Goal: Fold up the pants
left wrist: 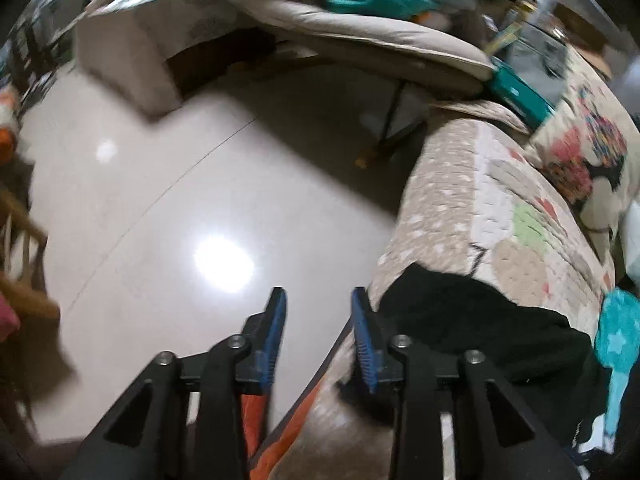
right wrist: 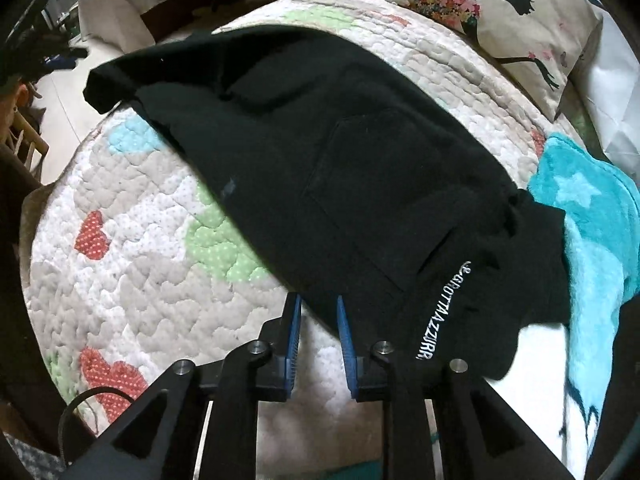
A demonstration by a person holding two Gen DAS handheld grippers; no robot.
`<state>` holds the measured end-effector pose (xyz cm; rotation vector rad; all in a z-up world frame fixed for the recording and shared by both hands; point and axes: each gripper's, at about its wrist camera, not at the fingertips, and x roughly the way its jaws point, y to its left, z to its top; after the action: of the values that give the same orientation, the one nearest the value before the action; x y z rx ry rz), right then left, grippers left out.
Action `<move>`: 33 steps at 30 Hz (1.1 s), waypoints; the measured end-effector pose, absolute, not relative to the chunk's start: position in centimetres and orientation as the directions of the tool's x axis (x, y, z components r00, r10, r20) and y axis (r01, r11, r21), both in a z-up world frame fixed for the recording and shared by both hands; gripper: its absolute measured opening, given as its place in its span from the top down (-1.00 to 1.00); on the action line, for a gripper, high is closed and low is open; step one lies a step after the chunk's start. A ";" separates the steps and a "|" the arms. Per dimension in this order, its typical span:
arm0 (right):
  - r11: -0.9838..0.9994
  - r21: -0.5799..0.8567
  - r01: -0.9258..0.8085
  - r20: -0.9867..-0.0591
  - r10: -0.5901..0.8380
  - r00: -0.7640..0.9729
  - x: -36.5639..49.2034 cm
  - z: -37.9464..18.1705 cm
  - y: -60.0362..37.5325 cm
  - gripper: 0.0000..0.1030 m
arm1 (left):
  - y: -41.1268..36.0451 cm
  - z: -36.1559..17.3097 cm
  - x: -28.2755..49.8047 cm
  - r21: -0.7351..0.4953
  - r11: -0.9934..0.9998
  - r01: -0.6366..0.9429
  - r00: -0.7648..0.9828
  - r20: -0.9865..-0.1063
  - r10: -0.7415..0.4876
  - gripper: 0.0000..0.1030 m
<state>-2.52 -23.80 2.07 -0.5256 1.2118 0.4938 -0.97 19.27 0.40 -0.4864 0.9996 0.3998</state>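
Black soft cloth pants (right wrist: 320,168) are lying bunched on the patchwork quilt (right wrist: 132,248). Both the left gripper (left wrist: 319,322) and the right gripper (right wrist: 318,328) are spread apart, pinching nothing. Folding is only starting; next, someone probably needs to be grabbing an edge.

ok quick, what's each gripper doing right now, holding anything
left gripper: open, nothing between its blue pads, beside the black fabric pants.
right gripper: open, empty, at the edge of the pants on the patchwork quilt.

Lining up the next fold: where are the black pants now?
Right wrist view: black fabric pants lie diagonally across the quilted heart-patterned cover, their right end against the turquoise fleece blanket.
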 end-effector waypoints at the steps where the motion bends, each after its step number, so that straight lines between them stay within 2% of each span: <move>1: 0.783 -0.107 -0.612 -0.954 0.092 0.284 -2.5 2.8 -23.8 0.60 | 18.5 0.3 0.4 -0.191 0.845 -0.500 0.483 -0.871 0.088 0.23; 5: 0.816 -0.075 -0.573 -0.939 0.135 0.315 -1.5 5.3 -24.0 0.56 | 16.6 -1.7 4.8 -0.188 0.897 -0.401 0.447 -0.894 0.013 0.23; 7: 0.845 -0.087 -0.528 -0.924 0.129 0.359 -0.2 6.6 -24.8 0.42 | 15.6 -2.9 6.8 -0.186 0.927 -0.327 0.420 -0.907 -0.034 0.23; 9: 0.876 -0.087 -0.474 -0.909 0.125 0.397 1.2 7.6 -25.9 0.10 | 14.1 -3.0 8.6 -0.175 0.962 -0.210 0.433 -0.899 -0.069 0.23; 11: 0.905 -0.070 -0.420 -0.895 0.128 0.426 3.1 8.3 -27.5 -0.01 | 12.1 -2.4 9.8 -0.117 0.992 -0.053 0.461 -0.884 -0.080 0.20; 13: 0.913 -0.088 -0.398 -0.893 0.105 0.437 5.2 8.3 -28.3 -0.02 | 10.5 -2.4 10.3 -0.061 0.996 0.065 0.473 -0.877 -0.084 -0.01; 16: 0.902 -0.105 -0.419 -0.892 0.101 0.440 8.0 7.8 -28.0 -0.05 | 8.7 -3.6 11.1 -0.046 0.982 0.181 0.432 -0.894 -0.122 -0.02; 18: 0.893 -0.087 -0.441 -0.890 0.129 0.437 10.0 7.0 -27.3 -0.21 | 7.6 -4.8 11.3 -0.019 0.974 0.226 0.391 -0.914 -0.109 -0.02; 19: 0.891 -0.088 -0.445 -0.889 0.131 0.438 10.8 6.6 -26.9 -0.23 | 7.2 -4.9 11.5 0.001 0.972 0.235 0.393 -0.915 -0.094 -0.02; 20: 0.888 -0.097 -0.449 -0.889 0.125 0.440 12.0 5.8 -26.2 -0.23 | 6.7 -4.7 11.6 0.028 0.967 0.255 0.388 -0.918 -0.076 0.02; 21: 0.886 -0.095 -0.454 -0.892 0.127 0.435 12.6 5.2 -25.8 -0.23 | 6.5 -4.6 11.6 0.012 0.963 0.270 0.374 -0.923 -0.094 0.38; 22: 0.883 -0.087 -0.461 -0.896 0.133 0.424 13.3 4.6 -25.4 -0.23 | 6.4 -4.5 11.7 -0.022 0.959 0.281 0.354 -0.927 -0.125 0.93; 26: 0.861 -0.072 -0.503 -0.923 0.134 0.361 14.9 2.0 -23.6 -0.21 | 5.7 -4.4 12.9 0.065 0.965 0.255 0.364 -0.931 -0.034 1.00; 28: 0.857 -0.091 -0.506 -0.931 0.106 0.348 15.0 1.3 -23.3 -0.13 | 5.8 -4.1 14.0 0.121 0.972 0.201 0.396 -0.918 0.032 1.00; 33: 0.885 -0.186 -0.427 -0.923 -0.009 0.384 15.4 0.5 -25.3 -0.11 | 7.7 -3.0 16.9 0.191 0.980 -0.047 0.441 -0.877 0.192 0.99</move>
<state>15.39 -25.27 0.54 -0.4325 1.1547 0.2774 16.95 7.68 -2.99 0.1461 1.1051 0.1490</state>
